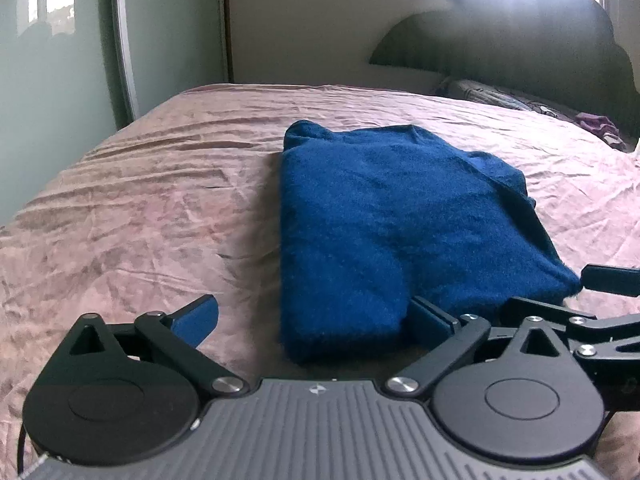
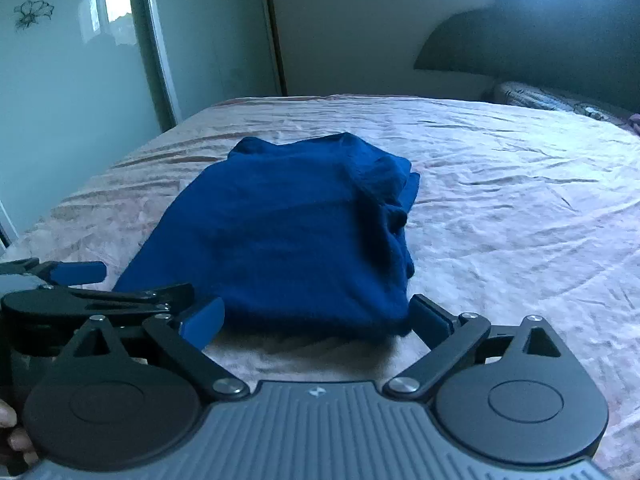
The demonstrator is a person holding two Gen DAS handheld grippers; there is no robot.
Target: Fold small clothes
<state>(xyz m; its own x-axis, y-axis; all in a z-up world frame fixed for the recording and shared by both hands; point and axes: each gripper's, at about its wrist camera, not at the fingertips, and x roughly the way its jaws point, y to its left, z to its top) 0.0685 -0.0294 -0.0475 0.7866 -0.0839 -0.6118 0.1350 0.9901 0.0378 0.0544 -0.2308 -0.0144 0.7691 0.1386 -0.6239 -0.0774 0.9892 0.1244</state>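
Note:
A dark blue knit garment point(image 1: 384, 216) lies folded into a rough rectangle on the pink bedsheet point(image 1: 140, 208); it also shows in the right wrist view point(image 2: 288, 232). My left gripper point(image 1: 316, 320) is open, its blue-padded fingers spread wide at the garment's near left corner, holding nothing. My right gripper point(image 2: 316, 320) is open at the garment's near right corner, its fingers on either side of the near edge, not closed on it. Part of the right gripper shows at the right edge of the left wrist view point(image 1: 600, 304). The left gripper shows at the left of the right wrist view point(image 2: 72, 280).
The bed's dark scalloped headboard point(image 1: 520, 40) and patterned pillows point(image 1: 500, 98) are at the far right. A small purple cloth point(image 1: 600, 126) lies near the pillows. Mirrored wardrobe doors point(image 2: 100, 60) stand beyond the bed's left edge. Wrinkled sheet surrounds the garment.

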